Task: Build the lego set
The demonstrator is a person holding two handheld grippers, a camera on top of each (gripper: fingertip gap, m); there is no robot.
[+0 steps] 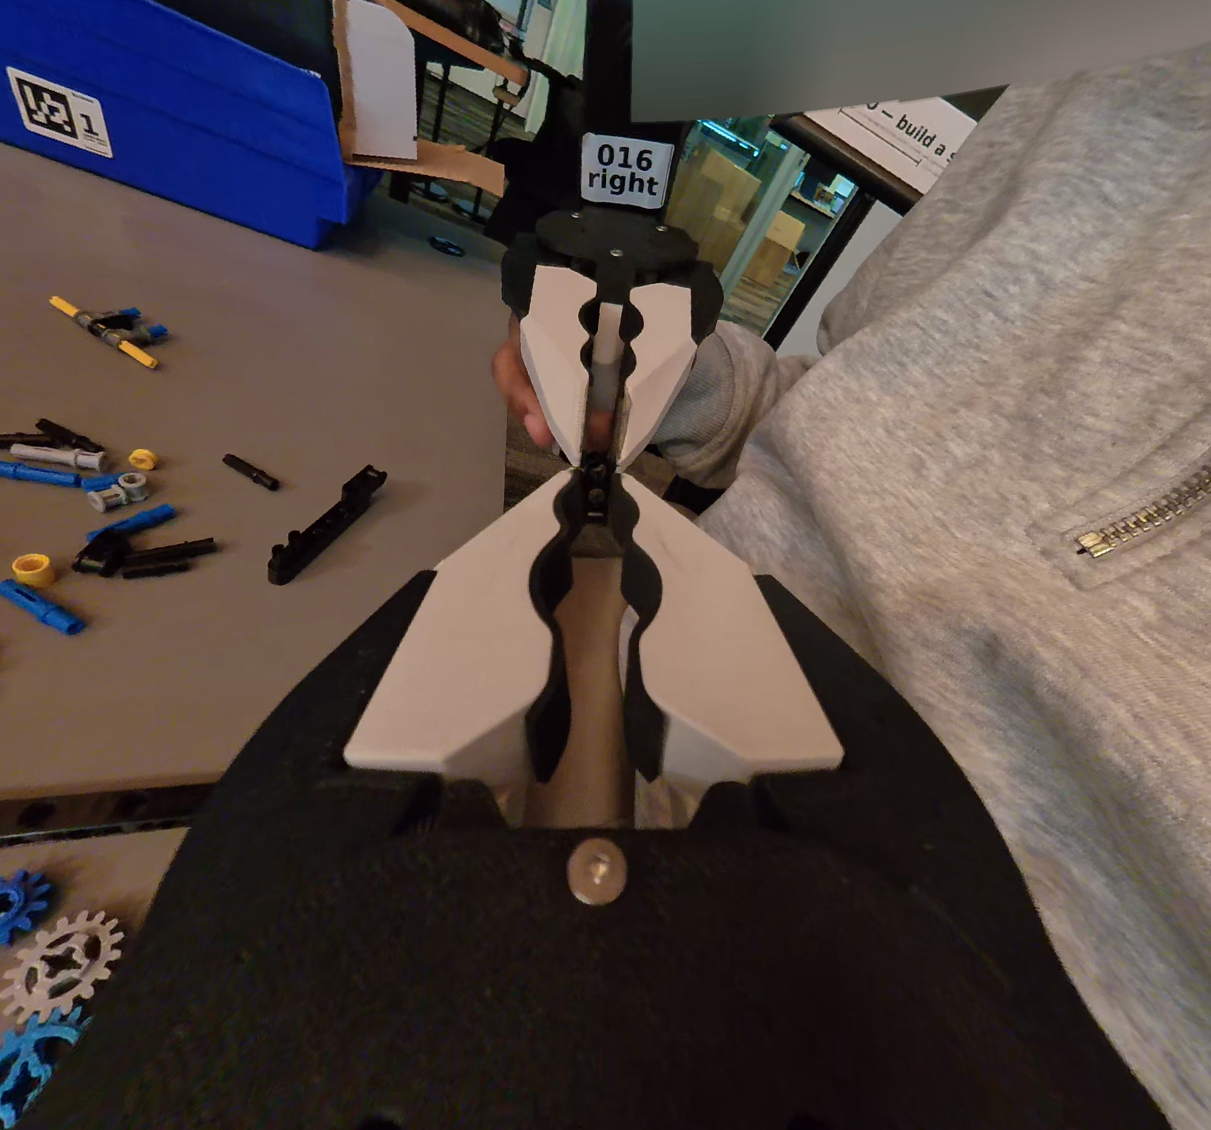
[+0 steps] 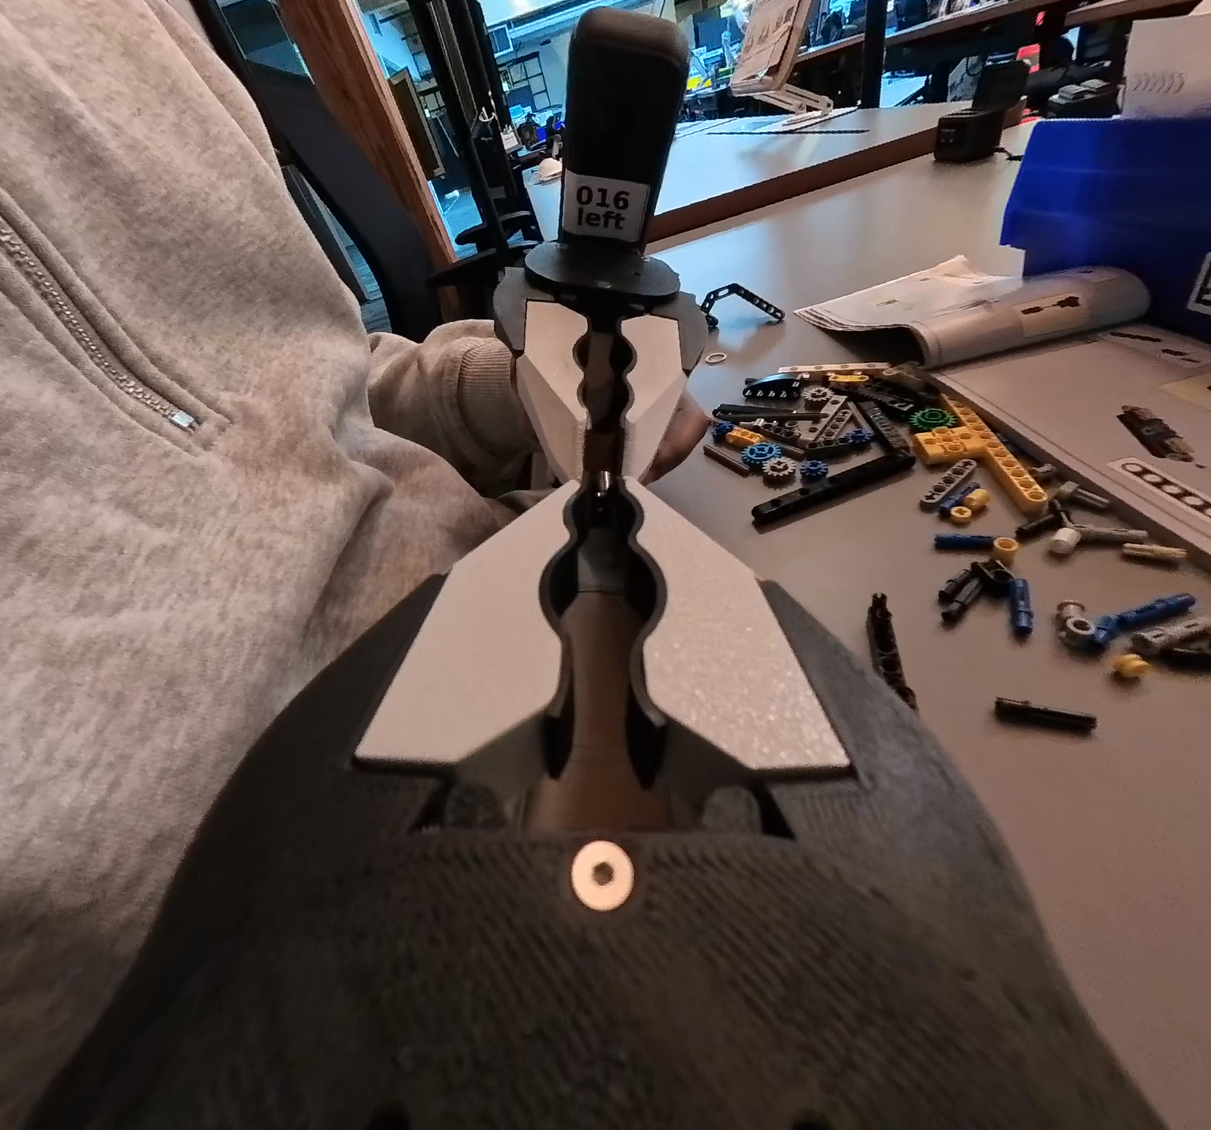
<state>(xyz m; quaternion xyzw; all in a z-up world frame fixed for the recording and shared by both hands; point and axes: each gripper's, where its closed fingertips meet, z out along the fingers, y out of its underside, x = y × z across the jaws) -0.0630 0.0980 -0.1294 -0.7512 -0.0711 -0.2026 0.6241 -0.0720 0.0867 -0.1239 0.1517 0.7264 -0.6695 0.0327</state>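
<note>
1. Soft, even indoor light in both views; shadows under the loose pieces are faint.
2. Wide-angle bending curves the table toward the frame edges.
3. The sweatshirt looks slightly blurred, perhaps from motion.

At the upper left of my left wrist view I see a blue bin on the grey table, with a torn cardboard box just behind it. A grey zip-up sweatshirt fills the right side. In my right wrist view, a second desk runs across the upper right, carrying a small black device.
</note>
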